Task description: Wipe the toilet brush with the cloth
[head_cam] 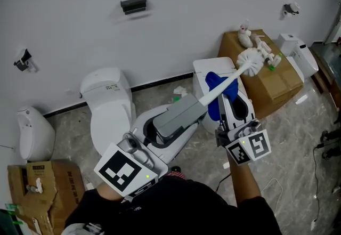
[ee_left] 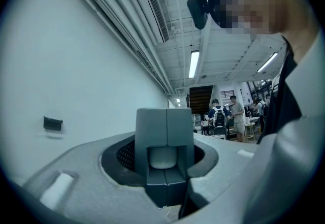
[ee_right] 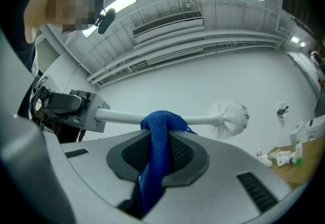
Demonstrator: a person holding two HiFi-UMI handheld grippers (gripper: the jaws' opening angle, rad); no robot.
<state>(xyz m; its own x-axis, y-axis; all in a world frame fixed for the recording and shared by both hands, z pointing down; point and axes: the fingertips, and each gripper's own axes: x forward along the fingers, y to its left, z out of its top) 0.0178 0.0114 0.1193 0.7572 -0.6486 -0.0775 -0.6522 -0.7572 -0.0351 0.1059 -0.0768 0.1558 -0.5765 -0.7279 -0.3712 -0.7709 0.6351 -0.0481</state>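
your left gripper (ee_left: 165,177) is clamped on the grey grip (ee_left: 165,131) of the toilet brush (ee_right: 200,120), which points toward 2 o'clock in the head view. your right gripper (ee_right: 155,167) pinches the blue cloth (ee_right: 158,134), draped over the white shaft (ee_right: 122,115) near its middle. wiping looks under way; the stretch toward the bristles (head_cam: 250,62) is probably left to do.

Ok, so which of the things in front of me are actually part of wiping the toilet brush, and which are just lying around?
In the job: toilet brush, gripped by the left gripper; blue cloth, draped over its shaft, in the right gripper.
Just lying about: white toilet; cardboard box with clutter on top; second cardboard box at lower left; black wall bracket.
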